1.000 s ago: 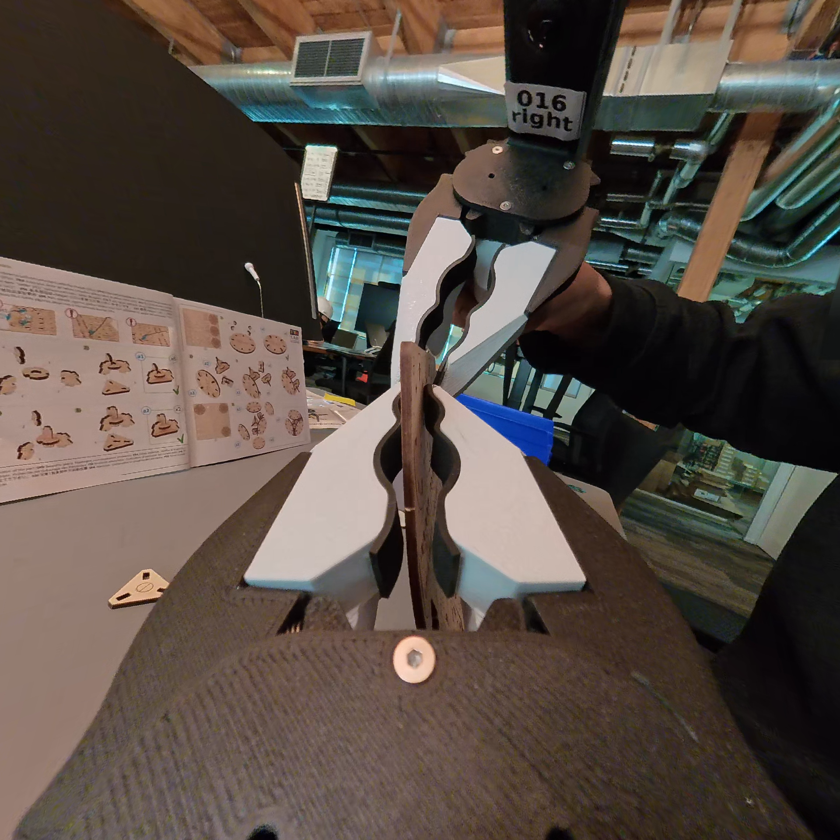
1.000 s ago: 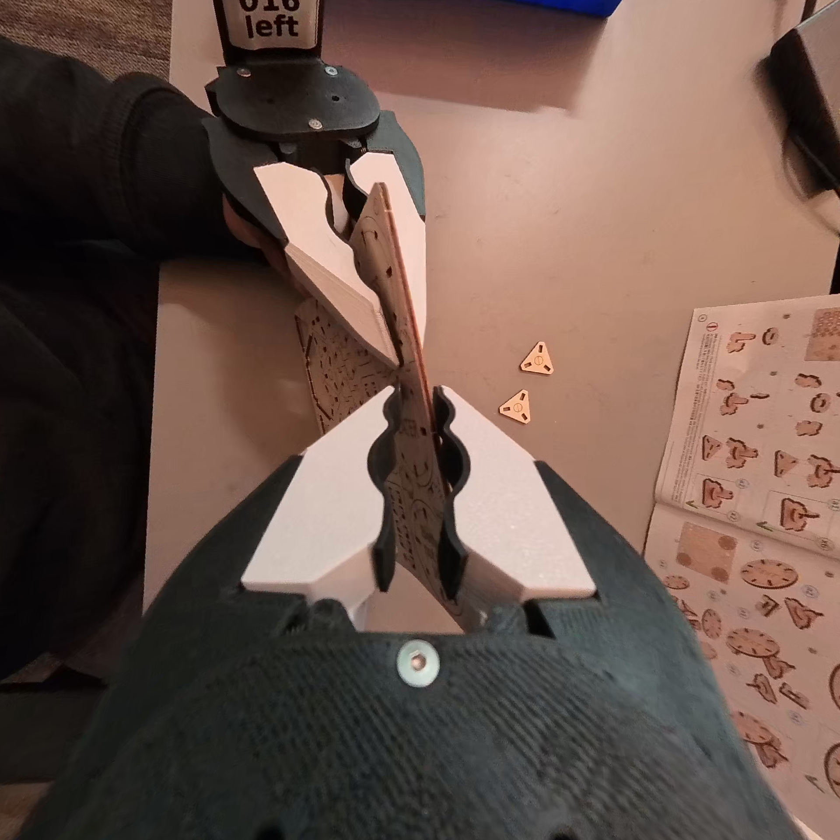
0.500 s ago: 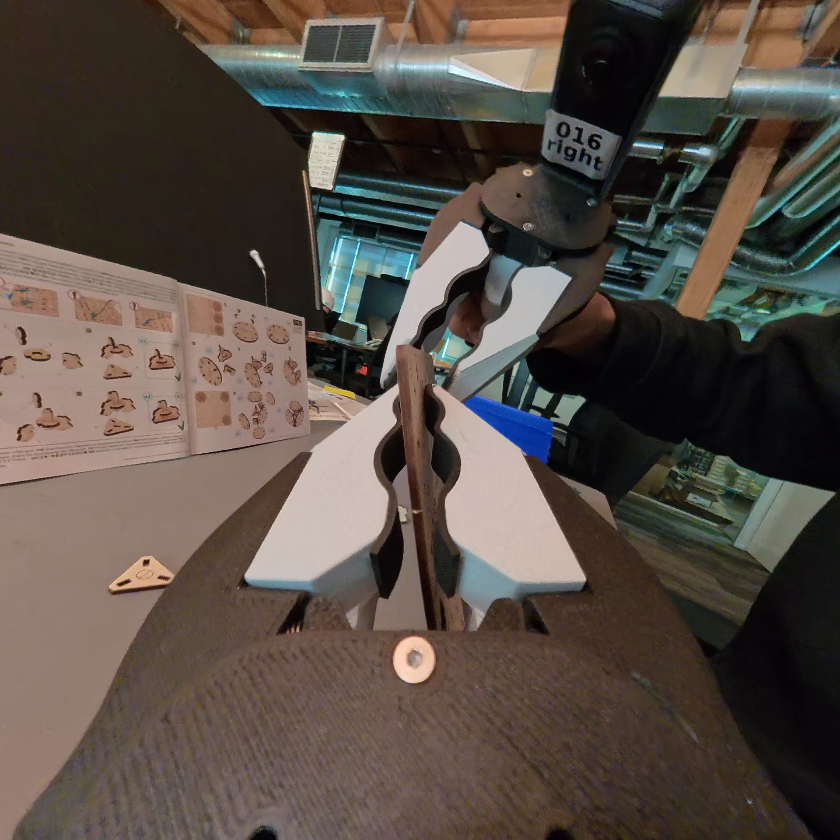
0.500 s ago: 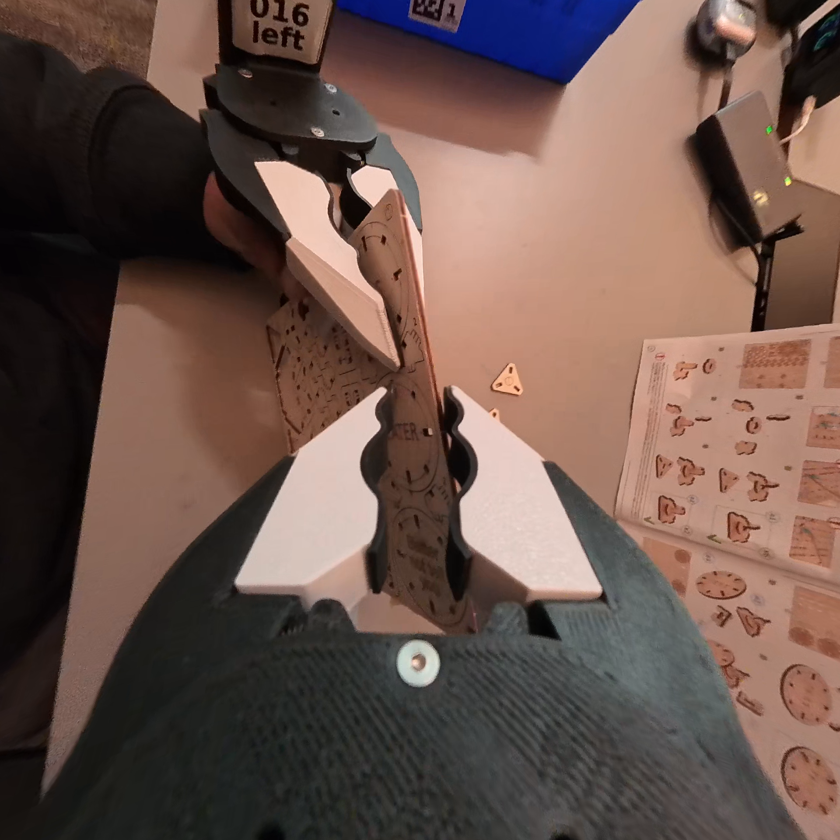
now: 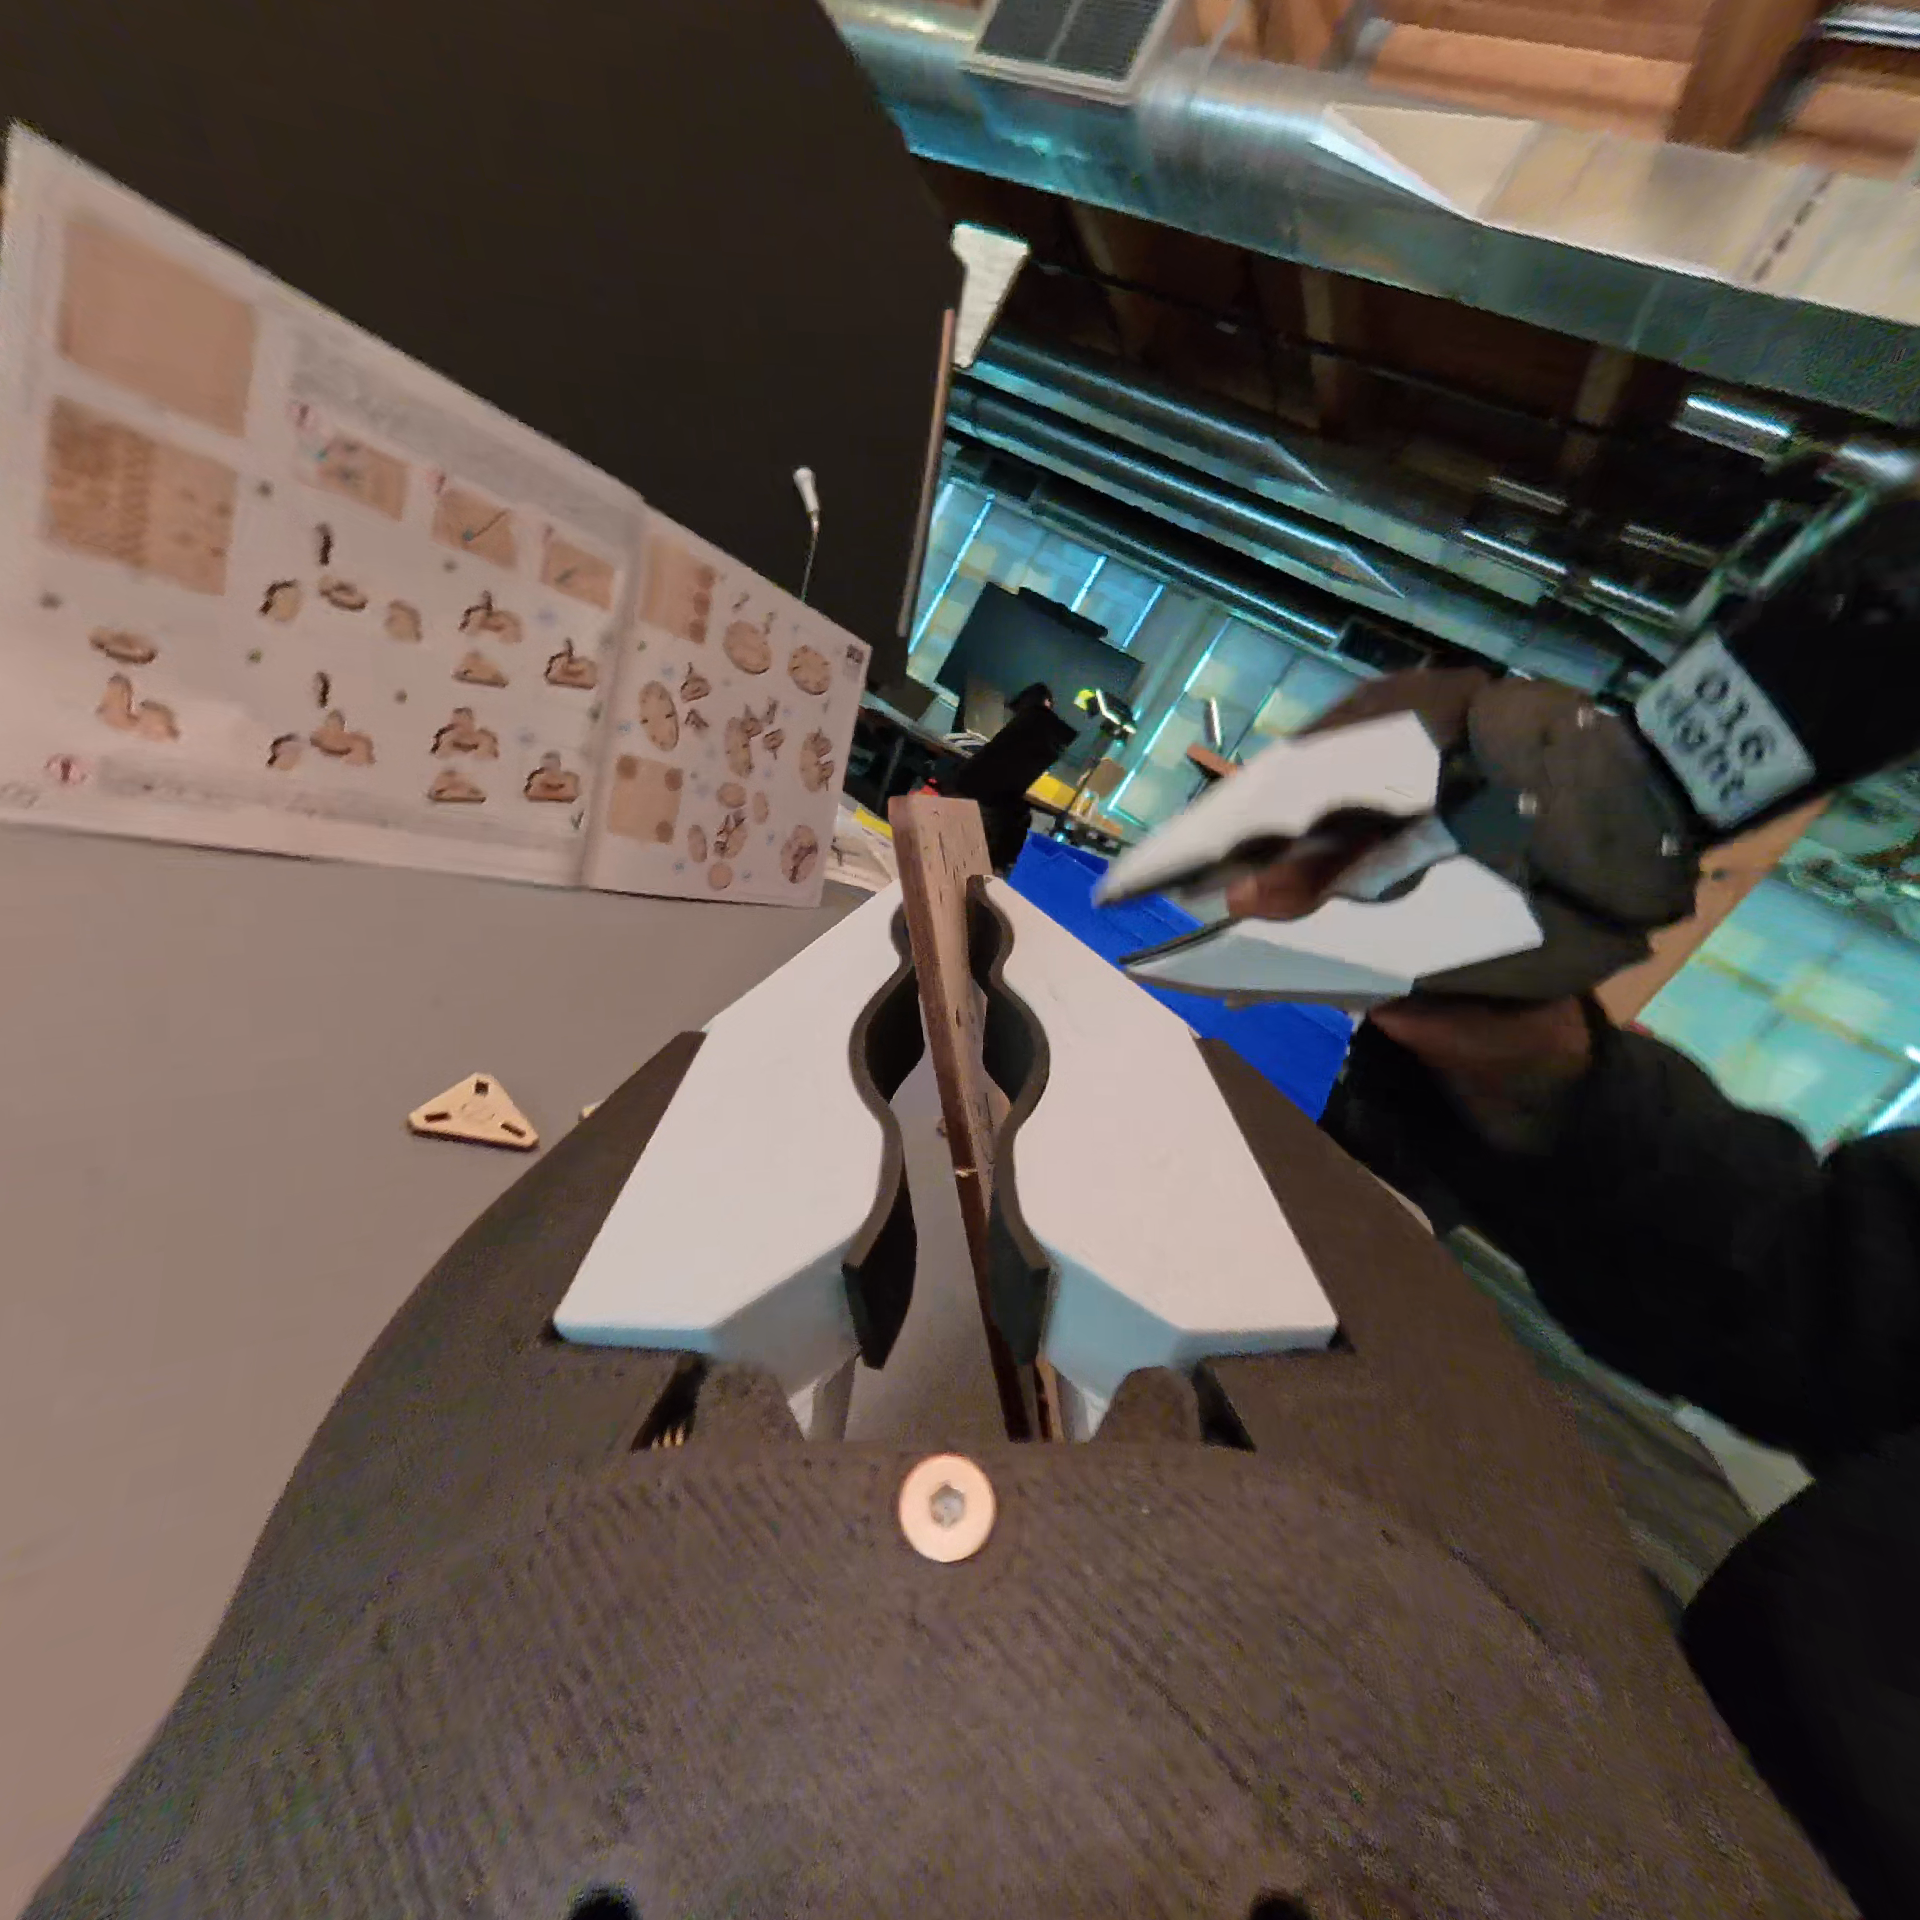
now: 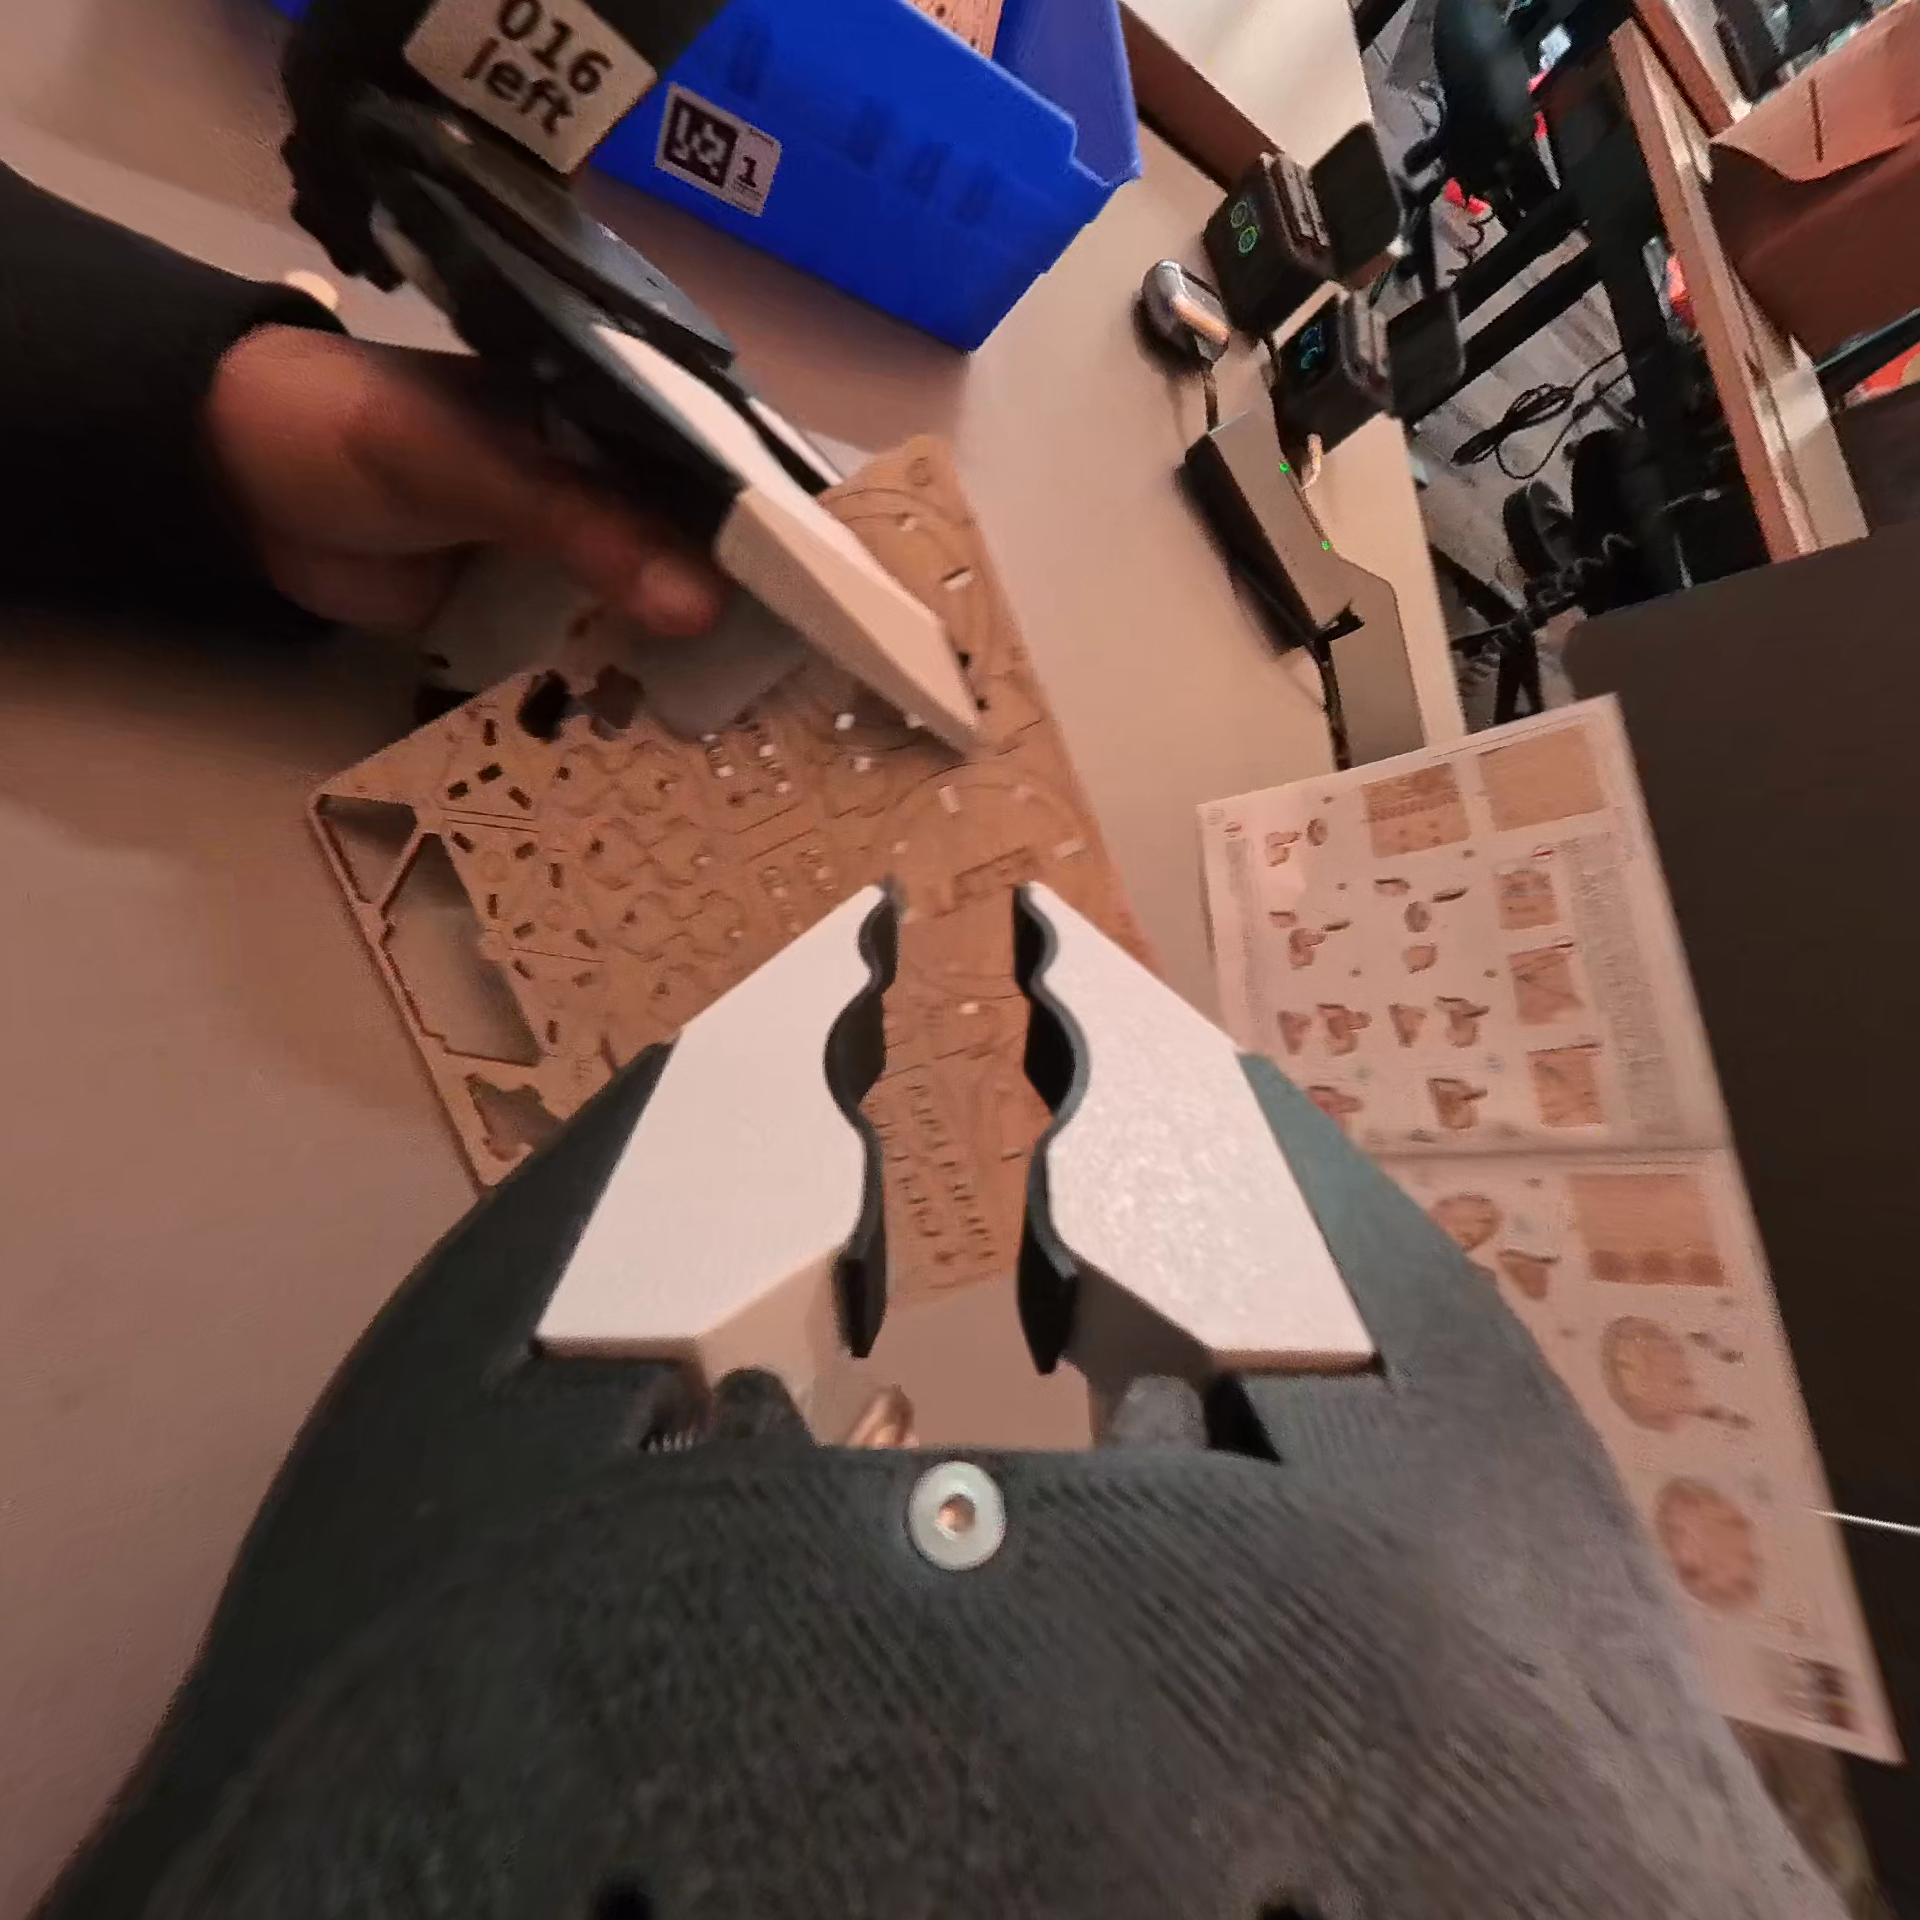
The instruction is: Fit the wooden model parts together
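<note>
Left claw: the left claw (image 5: 951, 914) is pinched on a thin laser-cut wooden sheet (image 6: 644, 873), seen edge-on between its pads in the left wrist view; in the right wrist view its white fingers (image 6: 852, 613) are clamped over the upper part of the sheet.
Right claw: the right claw (image 6: 951, 914) is spread, with nothing gripped; the sheet is seen through the gap, farther off. In the left wrist view it is seen just beside the sheet's top edge, apart from it, blurred.
Wooden sheet: it is held above the bench (image 6: 156, 1039), many small shapes being cut into it and some slots already emptied.
Loose piece: a small triangular wooden piece (image 5: 473, 1112) is lying on the bench.
Booklet: an open instruction booklet (image 6: 1507, 1039) is laid on the bench, to the right of the sheet.
Blue bin: a blue bin (image 6: 883, 156) is set at the far edge of the bench.
</note>
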Tool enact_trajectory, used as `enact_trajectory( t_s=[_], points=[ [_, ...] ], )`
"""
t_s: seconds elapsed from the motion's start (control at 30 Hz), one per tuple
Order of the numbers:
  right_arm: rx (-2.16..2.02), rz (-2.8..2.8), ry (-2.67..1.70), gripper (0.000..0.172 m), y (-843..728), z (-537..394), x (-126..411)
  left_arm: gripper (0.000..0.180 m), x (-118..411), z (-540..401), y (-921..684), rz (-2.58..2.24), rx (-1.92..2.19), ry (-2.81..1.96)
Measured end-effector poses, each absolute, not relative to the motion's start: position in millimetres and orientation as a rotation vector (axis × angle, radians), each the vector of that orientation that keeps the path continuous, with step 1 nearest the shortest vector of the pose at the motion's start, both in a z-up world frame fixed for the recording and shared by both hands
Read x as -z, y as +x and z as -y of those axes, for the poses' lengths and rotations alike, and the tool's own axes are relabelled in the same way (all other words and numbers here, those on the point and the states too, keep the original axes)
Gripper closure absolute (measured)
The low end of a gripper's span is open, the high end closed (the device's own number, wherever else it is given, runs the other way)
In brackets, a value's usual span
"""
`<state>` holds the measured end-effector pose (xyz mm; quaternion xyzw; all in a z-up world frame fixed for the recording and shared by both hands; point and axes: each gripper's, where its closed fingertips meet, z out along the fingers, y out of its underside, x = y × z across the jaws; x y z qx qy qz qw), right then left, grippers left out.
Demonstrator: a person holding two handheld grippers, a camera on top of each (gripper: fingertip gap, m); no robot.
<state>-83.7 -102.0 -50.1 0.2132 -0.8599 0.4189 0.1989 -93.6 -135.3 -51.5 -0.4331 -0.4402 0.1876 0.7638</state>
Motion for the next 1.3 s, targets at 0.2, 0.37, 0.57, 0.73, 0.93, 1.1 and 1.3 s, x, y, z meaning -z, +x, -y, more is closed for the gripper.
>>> enact_trajectory(
  t_s=[0.2,0.37,0.57,0.73,0.93,1.1,1.3],
  points=[
    [-1.368,2.148,0.314,0.172,-99,107,43,0.176,64,143,-101,1.058,-0.369,-0.926],
    [-1.607,2.061,0.188,0.172,-86,115,21,0.177,63,142,-99,1.03,-0.365,-0.943],
    [-1.455,2.325,0.077,0.172,-104,122,64,0.176,73,144,-103,1.089,-0.349,-0.954],
    [-1.604,2.215,0.083,0.172,-94,111,24,0.176,71,144,-103,1.075,-0.341,-0.952],
    [-1.58,2.261,0.078,0.172,-99,123,45,0.177,63,137,-98,1.008,-0.337,-0.964],
    [-1.748,2.12,-0.02,0.15,-106,107,26,0.177,53,139,-94,0.958,-0.358,-0.927],
    [-1.768,2.049,-0.258,0.108,-132,69,32,0.177,39,133,-86,0.859,-0.296,-0.888]
  ],
)
